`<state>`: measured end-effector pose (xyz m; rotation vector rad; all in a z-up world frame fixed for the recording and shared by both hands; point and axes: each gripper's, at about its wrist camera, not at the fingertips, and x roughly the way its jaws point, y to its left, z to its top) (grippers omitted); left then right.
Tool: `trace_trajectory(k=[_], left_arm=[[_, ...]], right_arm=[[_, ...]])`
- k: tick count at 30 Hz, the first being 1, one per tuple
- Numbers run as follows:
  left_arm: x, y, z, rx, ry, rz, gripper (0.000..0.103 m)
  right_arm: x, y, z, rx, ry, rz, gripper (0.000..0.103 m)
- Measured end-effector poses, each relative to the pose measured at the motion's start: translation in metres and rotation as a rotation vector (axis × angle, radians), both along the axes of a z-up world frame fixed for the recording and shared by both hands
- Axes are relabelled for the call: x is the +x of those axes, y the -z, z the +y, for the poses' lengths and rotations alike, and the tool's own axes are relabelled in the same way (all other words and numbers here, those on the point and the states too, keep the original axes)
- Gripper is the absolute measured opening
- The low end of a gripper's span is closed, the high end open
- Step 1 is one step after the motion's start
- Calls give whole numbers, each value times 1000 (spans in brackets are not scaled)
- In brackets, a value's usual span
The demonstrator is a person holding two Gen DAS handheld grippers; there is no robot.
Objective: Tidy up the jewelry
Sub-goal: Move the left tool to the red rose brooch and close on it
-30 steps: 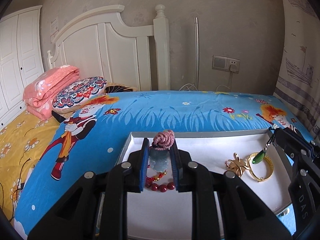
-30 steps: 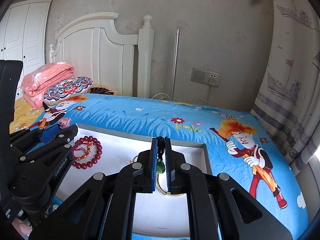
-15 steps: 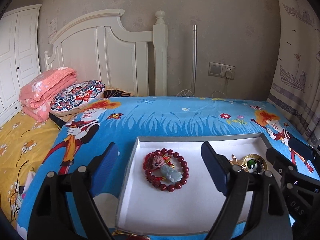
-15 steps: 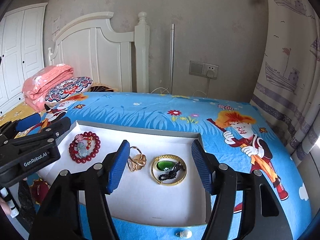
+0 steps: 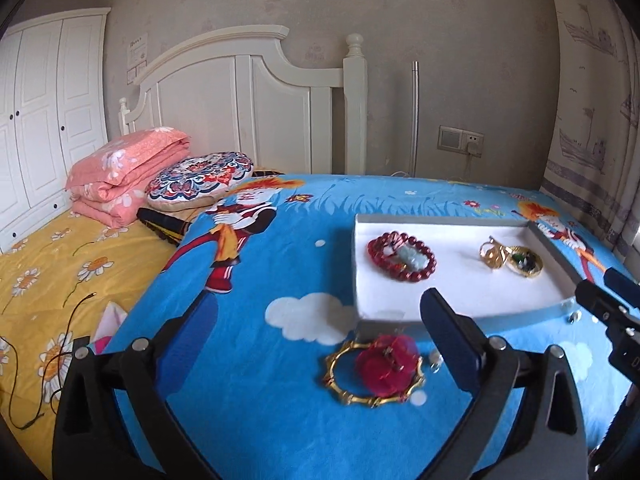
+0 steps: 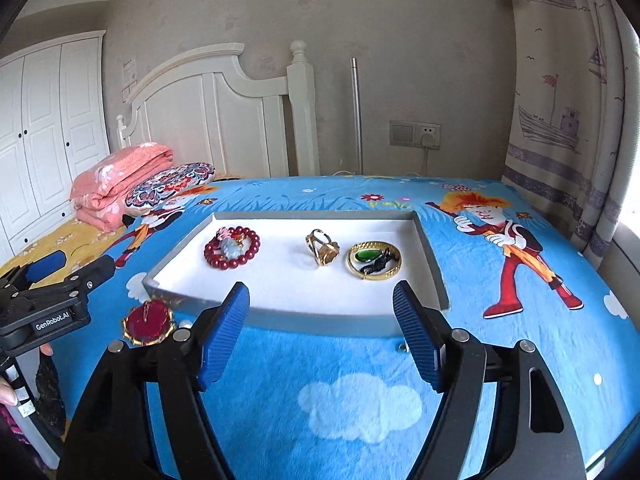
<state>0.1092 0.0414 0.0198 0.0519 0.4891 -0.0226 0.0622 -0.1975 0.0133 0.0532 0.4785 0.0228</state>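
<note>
**Operator:** Jewelry first. Most of it sits in the white tray [image 6: 430, 264] on the blue bedspread [image 6: 360, 392]: the red bead bracelet [image 6: 232, 249] with a pale pendant inside it toward the tray's left end, a gold ring [image 6: 322, 247] mid-tray, and a gold bangle [image 6: 374, 261] ringing a green pendant toward the right end. What is outside is the bamboo-style gold bangle [image 5: 374, 372] with a red disc in it, on the bedspread just off the tray's near left corner, plus some small pieces near the near edge that are too small for me to name.

**Partner:** And your tongs?

**Operator:** Both released, nothing between the pads. The left gripper [image 5: 320, 344] has just been opening and stands wide, straddling that bamboo bangle without touching it. The right gripper [image 6: 320, 336] has also just been opening; it looks over the tray's near edge.

**Partner:** How will that bangle handle?

**Operator:** I judge it stiff, light and slick on metal, so I would pinch across one side of the rim, not the disc, which looks loose and could slide off. The soft spread should let a finger dig under.

**Partner:** Pose?

**Operator:** Both grippers tilt moderately downward, side by side, left beside right.
</note>
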Motion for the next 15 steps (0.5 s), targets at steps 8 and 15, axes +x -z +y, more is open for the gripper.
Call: trace_trajectory(k=[8,15], left_arm=[[-10,37,0,-19,43,90,98],[1,33,-9,-27,50,113,98]], right_arm=[[-27,12,24,-86,-56,-32,73],[-24,19,33,-89,-87,-13,73]])
